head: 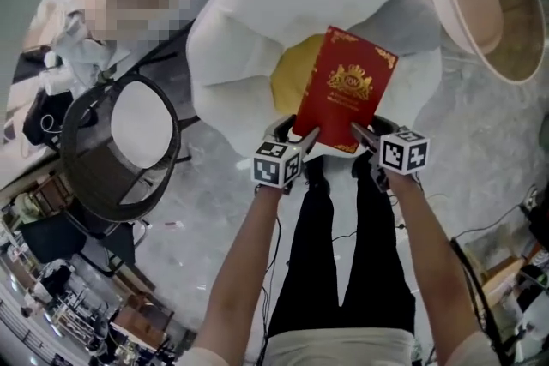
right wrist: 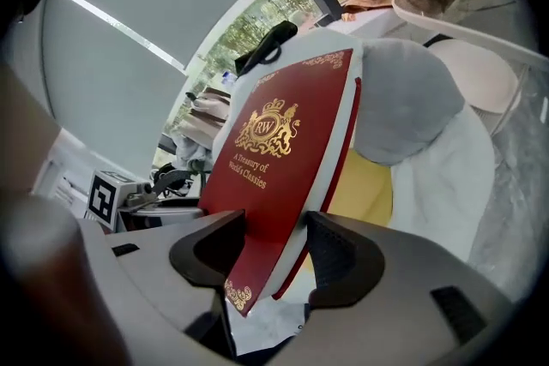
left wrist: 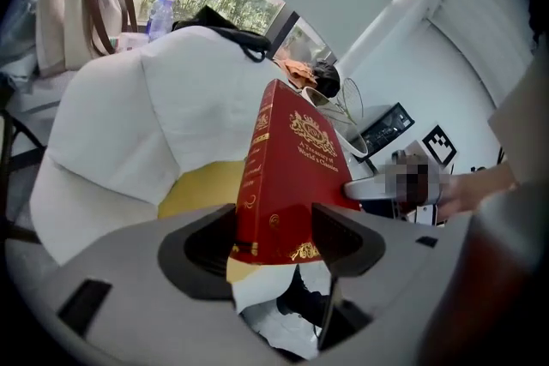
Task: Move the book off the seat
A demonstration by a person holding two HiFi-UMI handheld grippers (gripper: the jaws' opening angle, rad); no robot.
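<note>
Head view looks down on a white padded seat [head: 240, 21] with a yellow middle [head: 290, 80]. Left of the seat stands a black-framed round chair [head: 94, 152]. At the seat's front edge the left claw [head: 305, 135] is clenched on the near left corner of the red book [head: 346, 90] — its own view has the spine end pinched between both jaws. The book is tilted, its far end over the seat's yellow middle and its near end at the front edge. Whether any part touches the seat I cannot tell. The right claw [head: 358, 133] grips the near right corner, with one jaw on the front cover and one behind. Right of the seat sits a round wicker basket [head: 485, 13]. The grasp looks done with both claws. What remains, as I judge it, is most of the job — carrying the book clear of the seat and setting it down elsewhere.
</note>
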